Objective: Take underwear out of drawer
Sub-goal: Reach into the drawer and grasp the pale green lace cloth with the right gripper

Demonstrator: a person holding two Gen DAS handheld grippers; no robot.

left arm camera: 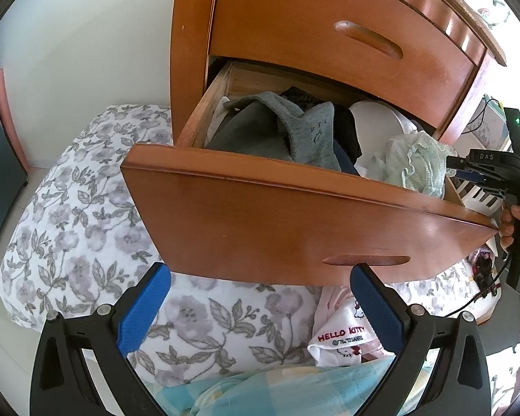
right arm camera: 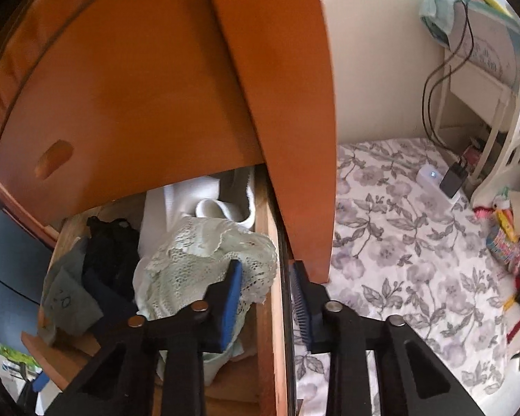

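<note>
Upper drawer front point(left arm camera: 343, 38) hides the open drawer's point(left arm camera: 294, 215) rear contents

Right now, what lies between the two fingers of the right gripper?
In the right wrist view, the drawer's wooden side wall and a fold of the pale green lace underwear lie between the right gripper's fingers.

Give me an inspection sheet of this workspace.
surface: floral bedsheet under the drawer.
job's things: drawer open; mint lace underwear at the end near the right gripper, beside a grey garment.
clutter: Hello Kitty cloth on the bed; colourful packets by the shelf.
grippers: left gripper open, empty, before the drawer front; right gripper straddles the drawer's side wall, one pad against the lace, grip unclear.
cables: black cables hang from the white shelf towards a charger.
surroundings: wooden dresser, white wall.
</note>
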